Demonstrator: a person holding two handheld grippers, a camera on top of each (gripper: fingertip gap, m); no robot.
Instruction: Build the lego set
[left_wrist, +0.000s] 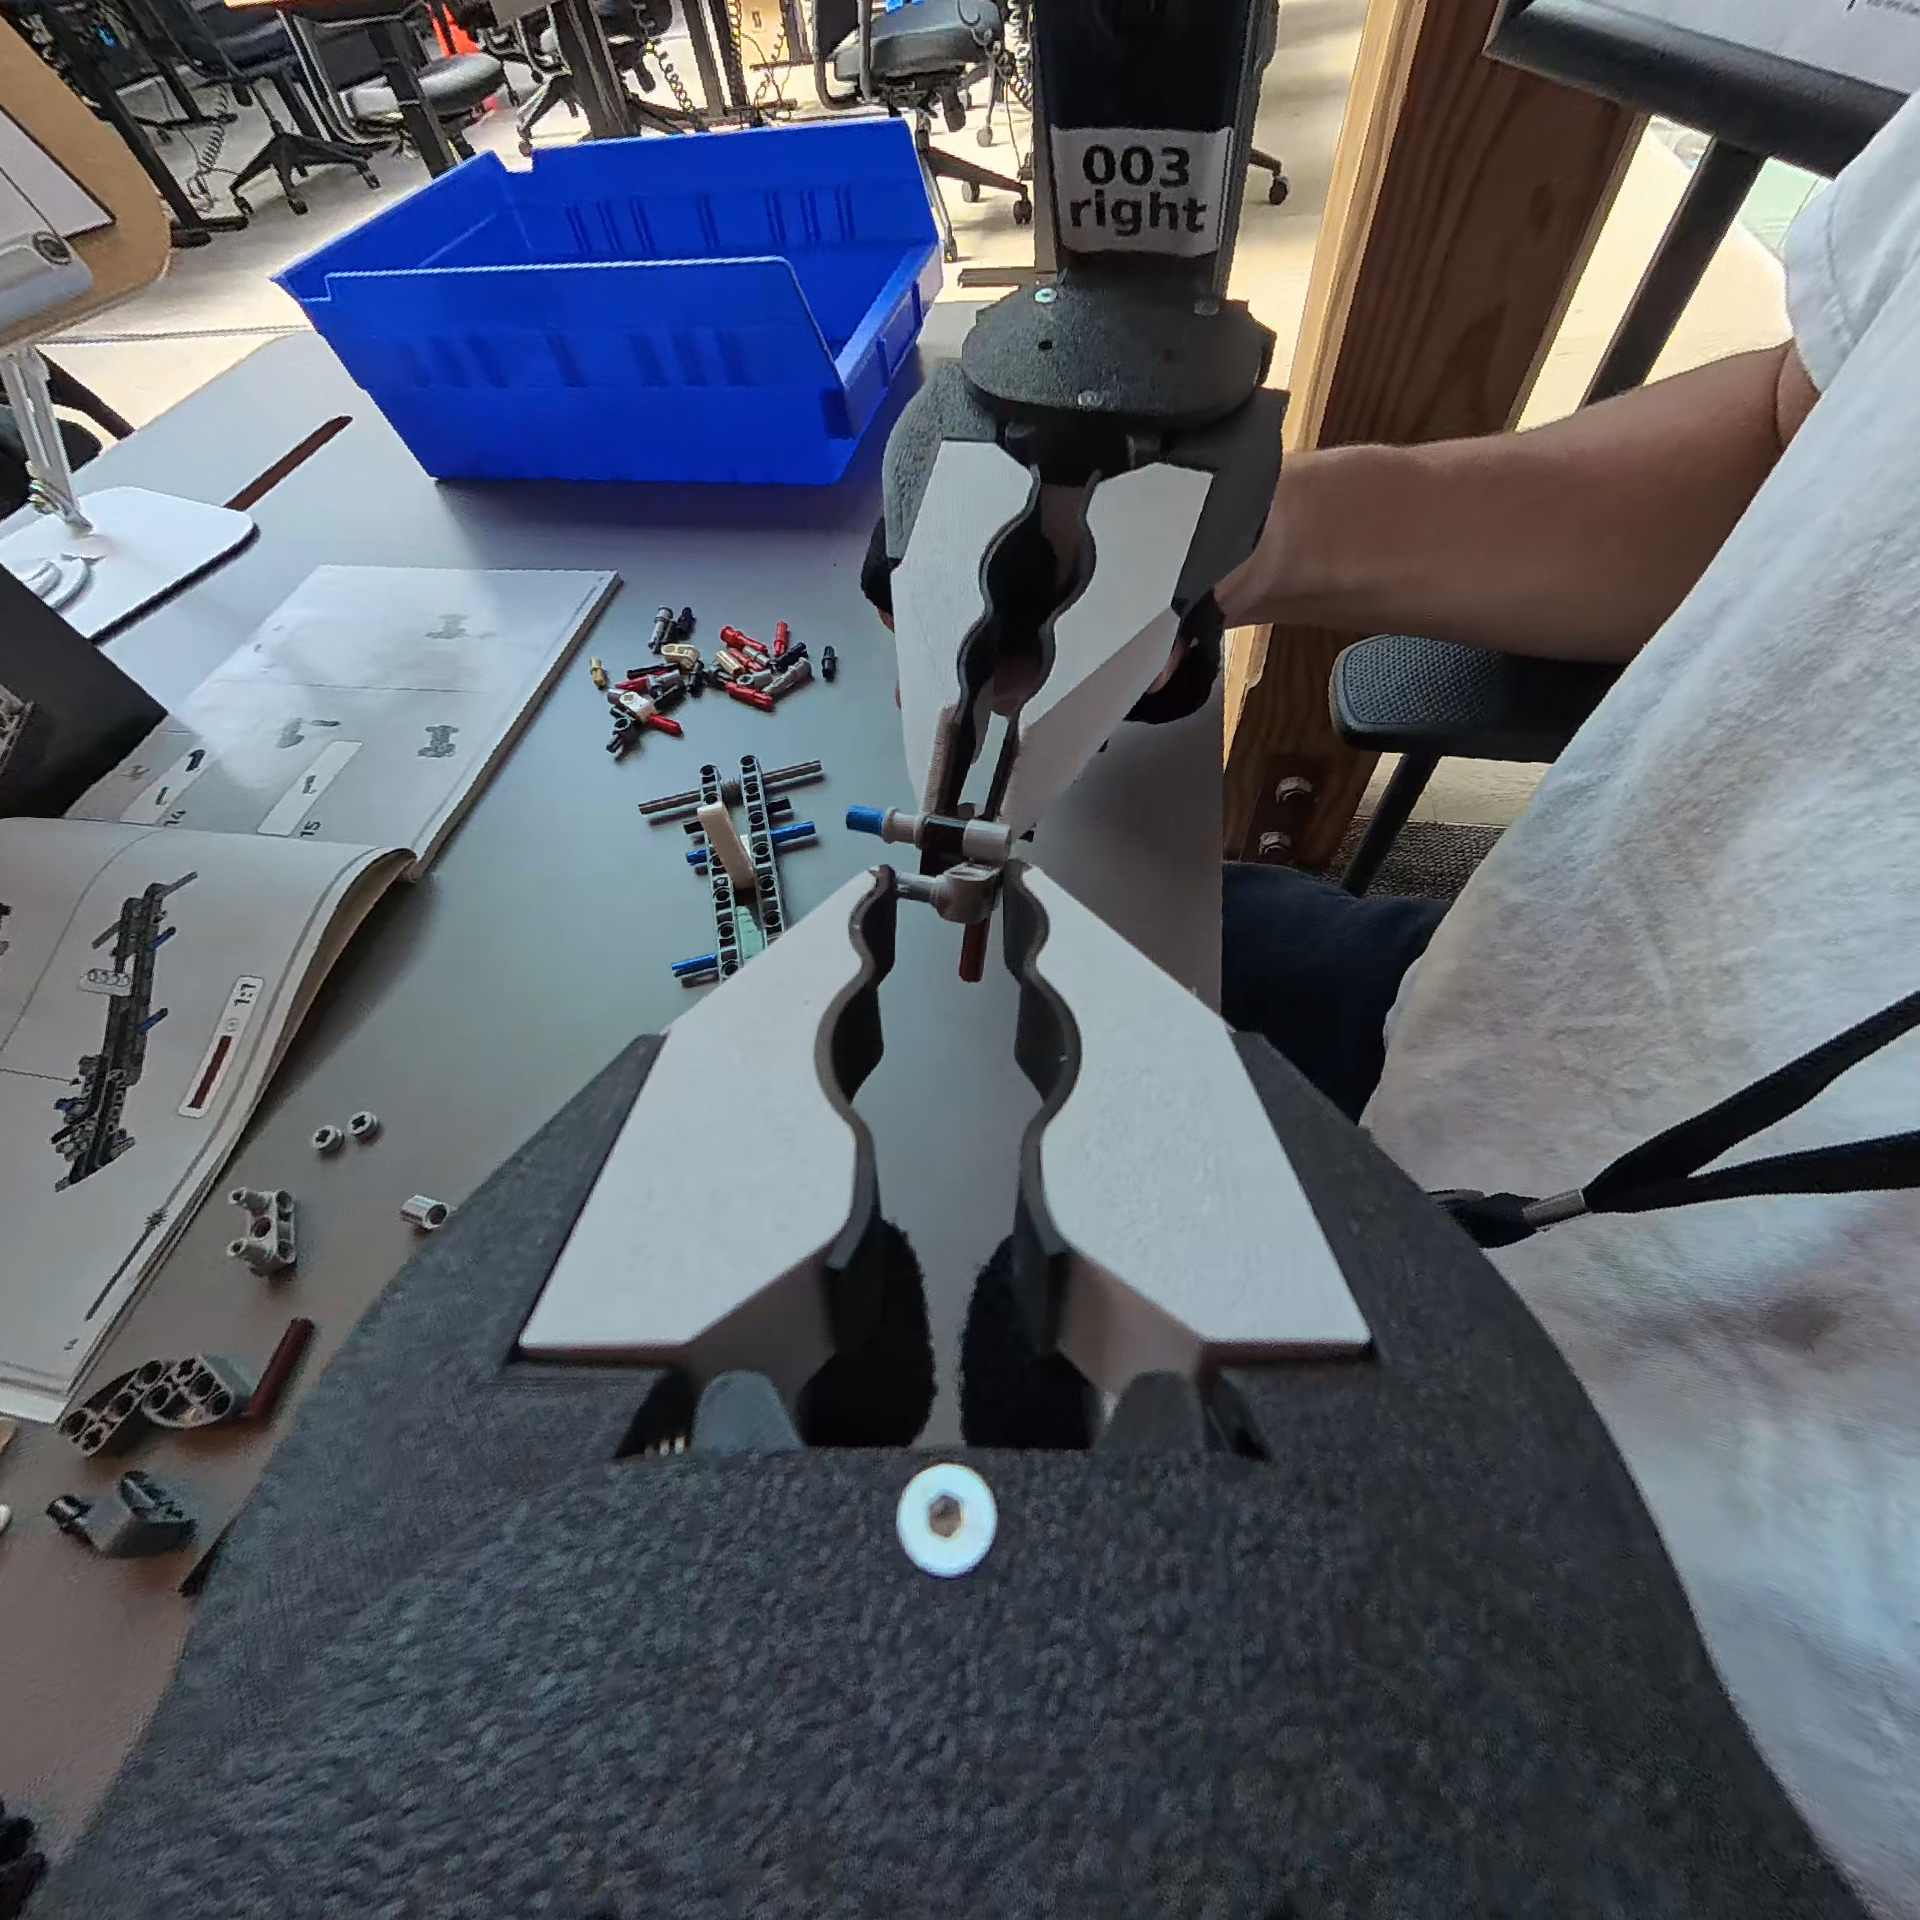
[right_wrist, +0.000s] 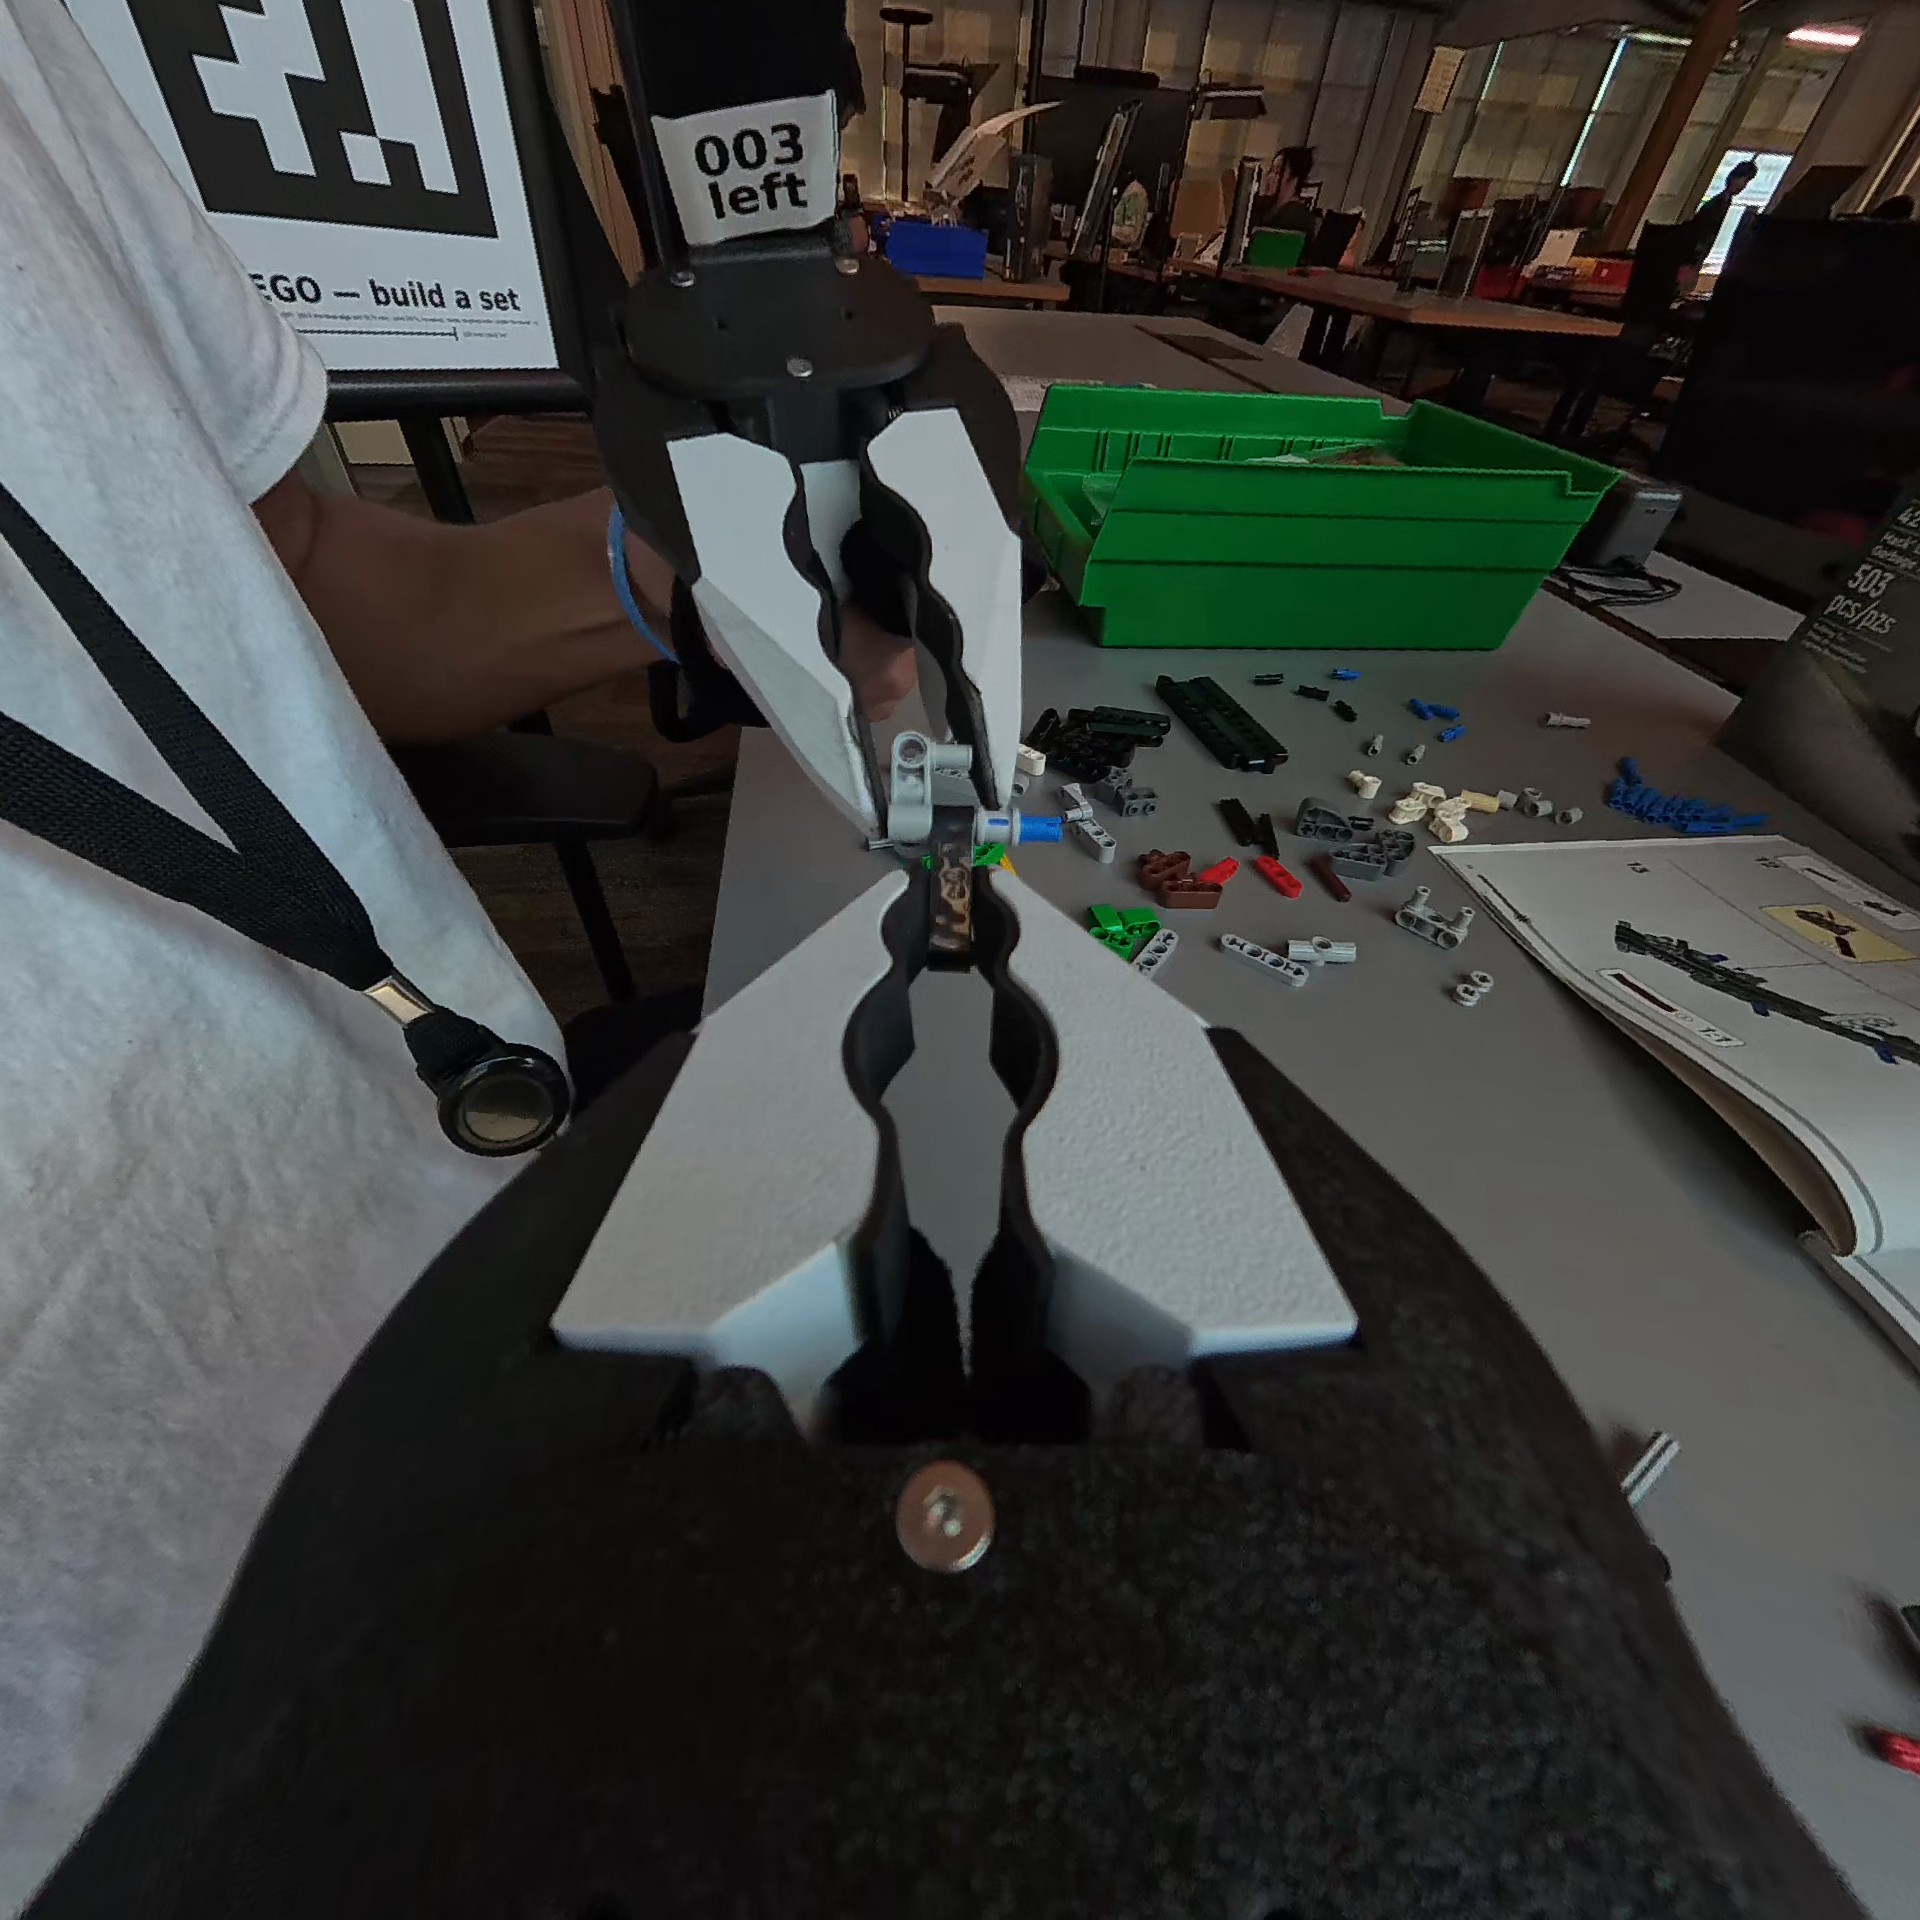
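Both grippers meet tip to tip above the table's near edge. My left gripper (left_wrist: 940, 883) is shut on a small light grey connector (left_wrist: 961, 896) with a dark red axle (left_wrist: 971, 951) hanging from it. My right gripper (right_wrist: 951, 883) is shut on a short black beam (right_wrist: 951, 904); the beam carries grey connectors and a blue pin (right_wrist: 1039, 828) sticking out sideways. The two small assemblies touch or nearly touch. In the left wrist view the right gripper (left_wrist: 971, 821) comes down from above; in the right wrist view the left gripper (right_wrist: 935, 790) does.
A half-built black and grey frame (left_wrist: 743, 862) and a pile of small pins (left_wrist: 717, 675) lie on the grey table (left_wrist: 520, 987). An open instruction booklet (left_wrist: 208, 935) lies left, a blue bin (left_wrist: 623, 343) behind. A green bin (right_wrist: 1299, 540) and scattered parts (right_wrist: 1351, 831) show in the right wrist view. A person in a white shirt (left_wrist: 1662, 935) sits close. My left and right fingertips are right by each other.
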